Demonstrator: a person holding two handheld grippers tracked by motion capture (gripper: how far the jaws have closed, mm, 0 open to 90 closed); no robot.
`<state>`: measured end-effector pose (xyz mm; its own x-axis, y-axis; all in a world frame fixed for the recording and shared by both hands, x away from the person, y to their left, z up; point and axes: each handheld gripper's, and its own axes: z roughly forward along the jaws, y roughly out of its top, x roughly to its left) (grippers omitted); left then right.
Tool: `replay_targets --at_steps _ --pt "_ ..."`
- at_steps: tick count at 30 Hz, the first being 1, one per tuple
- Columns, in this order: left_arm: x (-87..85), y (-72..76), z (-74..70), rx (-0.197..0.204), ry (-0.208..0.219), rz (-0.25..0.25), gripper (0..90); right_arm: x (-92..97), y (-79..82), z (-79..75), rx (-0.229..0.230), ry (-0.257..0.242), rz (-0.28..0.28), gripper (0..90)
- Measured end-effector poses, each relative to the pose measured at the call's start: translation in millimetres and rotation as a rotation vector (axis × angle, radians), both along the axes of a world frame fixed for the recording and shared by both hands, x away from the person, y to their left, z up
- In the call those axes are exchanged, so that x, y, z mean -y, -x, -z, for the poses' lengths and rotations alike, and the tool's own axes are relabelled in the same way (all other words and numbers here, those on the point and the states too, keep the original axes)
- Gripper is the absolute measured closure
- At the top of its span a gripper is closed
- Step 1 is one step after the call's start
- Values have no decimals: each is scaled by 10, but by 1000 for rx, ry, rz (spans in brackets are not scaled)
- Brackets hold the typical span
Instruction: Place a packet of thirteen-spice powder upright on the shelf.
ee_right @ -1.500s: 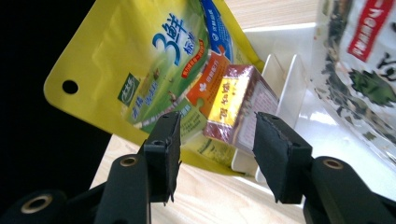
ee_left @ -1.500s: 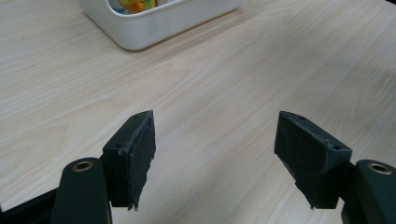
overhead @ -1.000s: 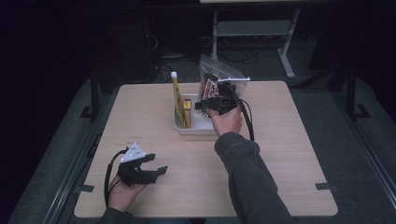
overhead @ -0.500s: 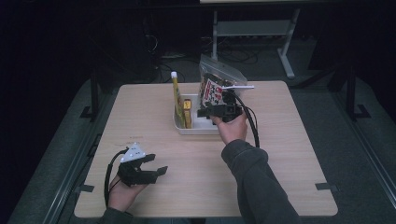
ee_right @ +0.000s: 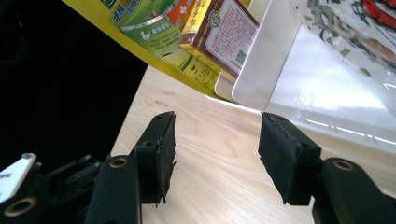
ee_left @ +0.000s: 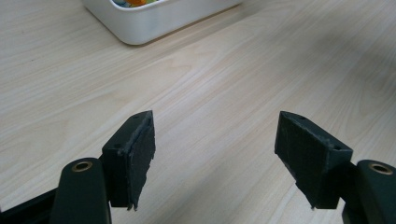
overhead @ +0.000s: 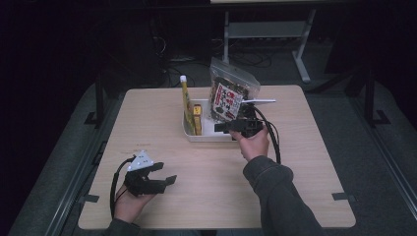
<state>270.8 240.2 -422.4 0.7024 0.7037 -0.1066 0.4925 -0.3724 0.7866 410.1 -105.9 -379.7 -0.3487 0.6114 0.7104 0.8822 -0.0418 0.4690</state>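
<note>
Here, right hand-held gripper [overhead: 227, 129] level beside the white bin [overhead: 209, 136], jaws just spreading, nothing between them.

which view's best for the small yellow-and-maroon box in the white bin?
Right gripper view: the box is close, its printed label and code square readable, standing beside the tall yellow pouch. High view shows the box small, upright in the white bin. Left gripper view catches the bin's corner, no box.
</note>
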Motion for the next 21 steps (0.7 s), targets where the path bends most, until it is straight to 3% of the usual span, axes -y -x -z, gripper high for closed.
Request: replay_targets --at_steps 14,21 --pt "9 -4 12 -7 -2 8 279 312 128 38 14 -53 -15 430" --pt "36 -4 33 -10 -7 16 277 434 229 137 20 -36 -31 420"
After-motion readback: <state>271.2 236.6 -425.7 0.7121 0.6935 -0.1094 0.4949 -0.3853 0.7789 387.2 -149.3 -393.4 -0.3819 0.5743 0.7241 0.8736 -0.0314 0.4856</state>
